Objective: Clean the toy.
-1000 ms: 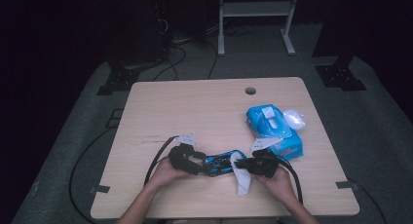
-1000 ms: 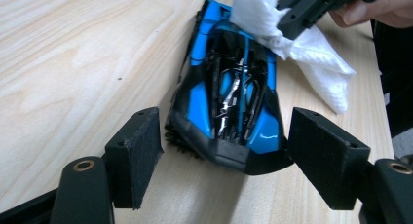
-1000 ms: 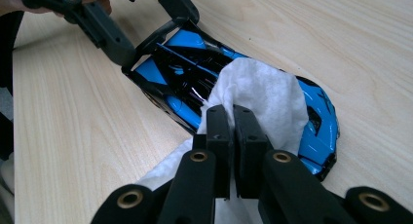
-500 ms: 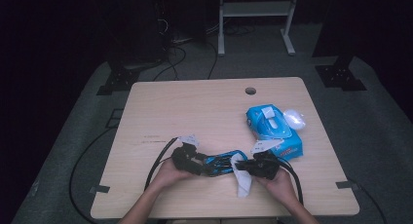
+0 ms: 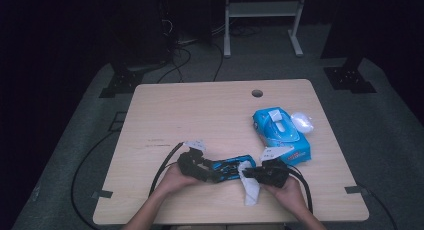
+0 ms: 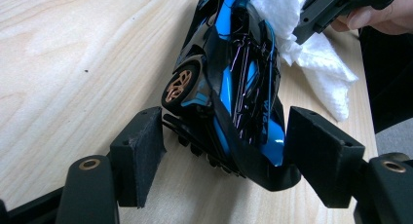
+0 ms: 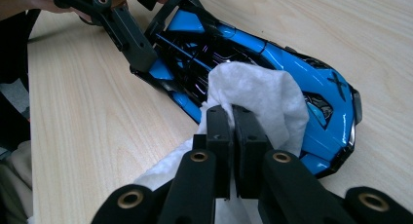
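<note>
A blue and black toy car point(image 5: 231, 167) lies near the table's front edge between my two grippers. My left gripper point(image 6: 224, 146) has its pads point(image 6: 139, 156) against both sides of the car's point(image 6: 234, 78) rear end. Its jaws have just been closing on the car. In the high view the left gripper point(image 5: 212, 171) is at the car's left end. My right gripper point(image 7: 233, 121) is shut on a white wipe point(image 7: 253, 92) and presses it on the car's point(image 7: 311, 87) top. From above, the right gripper point(image 5: 250, 172) is at the car's right end, and the wipe point(image 5: 250, 190) hangs down toward me.
A blue packet of wipes point(image 5: 280, 132) lies at the right of the table point(image 5: 200, 115), with a small white piece point(image 5: 301, 121) beside it. A cable hole point(image 5: 257, 93) is near the far edge. Black cables trail from both grippers off the front edge.
The right gripper with the wipe has drifted slightly toward the near edge. The left gripper and the car stay where they were.
</note>
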Motion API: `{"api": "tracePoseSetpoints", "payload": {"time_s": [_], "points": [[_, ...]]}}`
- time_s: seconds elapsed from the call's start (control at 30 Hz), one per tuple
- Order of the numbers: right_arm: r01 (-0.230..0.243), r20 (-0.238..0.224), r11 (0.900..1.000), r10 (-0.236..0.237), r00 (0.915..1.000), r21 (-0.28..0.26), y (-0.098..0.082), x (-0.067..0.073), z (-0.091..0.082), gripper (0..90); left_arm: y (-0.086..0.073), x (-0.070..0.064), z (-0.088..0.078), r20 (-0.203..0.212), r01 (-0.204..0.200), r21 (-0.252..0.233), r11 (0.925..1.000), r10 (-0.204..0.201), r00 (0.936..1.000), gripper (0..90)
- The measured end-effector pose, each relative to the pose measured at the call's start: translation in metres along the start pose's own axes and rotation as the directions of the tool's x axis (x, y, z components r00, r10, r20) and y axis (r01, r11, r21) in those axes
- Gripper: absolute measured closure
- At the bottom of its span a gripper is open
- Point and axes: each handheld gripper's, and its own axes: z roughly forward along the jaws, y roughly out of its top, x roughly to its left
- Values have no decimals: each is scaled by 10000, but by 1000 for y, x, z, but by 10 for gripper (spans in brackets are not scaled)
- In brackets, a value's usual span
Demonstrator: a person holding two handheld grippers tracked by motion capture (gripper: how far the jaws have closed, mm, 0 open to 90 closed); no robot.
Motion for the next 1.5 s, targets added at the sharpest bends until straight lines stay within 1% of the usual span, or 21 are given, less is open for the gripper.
{"api": "tracePoseSetpoints", "payload": {"time_s": [0.27, 0.33, 0.43, 0.47, 0.5, 0.57, 0.67, 0.7, 0.77, 0.8, 0.87, 0.93, 1.03, 1.13, 1.2, 1.23, 1.27, 1.3, 1.37, 1.43, 1.5], "points": [[-5, -91, 10000, 6, 10000, 30, -3, 2, -1, 864, 2, -7, 3, 88, -622, 92, 9980, 621, 9980, 388], [34, -122, 9999, -33, 9999, 94, -4, 2, -1, 864, 2, -10, 3, -14, -1016, 59, 9948, 1016, 9948, 454], [61, -95, 9998, -59, 9999, 203, -6, 3, -1, 863, 2, -15, 4, -355, -1498, 62, 9887, 1499, 9881, 464], [42, -91, 9997, -40, 10000, 234, -6, 2, -1, 861, 2, -15, 2, -401, -1634, -112, 9865, 1629, 9858, 478], [98, 7, 9994, -98, 10000, 330, -5, 3, -1, 860, 2, -15, 1, -562, -1898, -62, 9818, 1892, 9803, 529], [130, 48, 9989, -132, 9999, 452, -5, 2, 0, 859, 2, -18, 2, -775, -2179, -46, 9760, 2169, 9731, 533], [229, 69, 9987, -233, 9997, 446, -2, 4, 1, 858, 3, -22, 3, -1186, -2775, 38, 9607, 2759, 9538, 535], [308, 64, 9986, -311, 9995, 423, -1, 5, 1, 858, 3, -23, 2, -1355, -2981, 100, 9545, 2967, 9453, 536], [406, 67, 9986, -408, 9991, 333, 3, 8, 1, 858, 3, -24, 2, -1573, -3157, 140, 9488, 3138, 9364, 539], [461, 35, 9986, -462, 9989, 245, 5, 9, 0, 858, 2, -25, 3, -1644, -3210, 147, 9470, 3189, 9334, 540], [554, 27, 9985, -554, 9985, 23, 10, 12, -1, 858, 2, -26, 2, -1939, -3547, 268, 9346, 3529, 9153, 543], [623, 20, 9976, -623, 9981, -304, 18, 15, -4, 858, 2, -27, 3, -2017, -3672, 308, 9296, 3656, 9086, 545], [810, 180, 9930, -797, 9967, -856, 36, 17, -6, 857, 2, -29, 3, -2148, -3992, 425, 9159, 3986, 8916, 545], [947, 609, 9907, -890, 9942, -980, 56, 13, -4, 857, 1, -30, 2, -2229, -4216, 602, 9048, 4239, 8779, 546], [1067, 983, 9921, -999, 9901, -665, 63, 9, 0, 857, 0, -29, 1, -2262, -4218, 580, 9048, 4235, 8772, 545], [957, 954, 9935, -896, 9914, -613, 64, 6, 3, 857, 0, -28, 0, -2274, -4200, 564, 9058, 4213, 8780, 545], [854, 869, 9951, -809, 9929, -501, 63, 4, 6, 857, -1, -27, -1, -2249, -4125, 512, 9095, 4129, 8826, 545], [848, 888, 9957, -813, 9927, -365, 61, 3, 8, 858, -1, -26, -2, -2203, -4013, 434, 9149, 4005, 8894, 544], [794, 861, 9956, -750, 9935, -492, 59, 4, 9, 858, -1, -24, -2, -2128, -3709, 354, 9280, 3696, 9045, 530], [665, 833, 9961, -616, 9946, -572, 58, 4, 10, 858, 0, -21, -2, -2014, -3329, 131, 9429, 3286, 9228, 466], [623, 765, 9960, -573, 9954, -637, 56, 4, 9, 858, 0, -20, -3, -1801, -3104, -88, 9506, 3038, 9355, 451]]}}
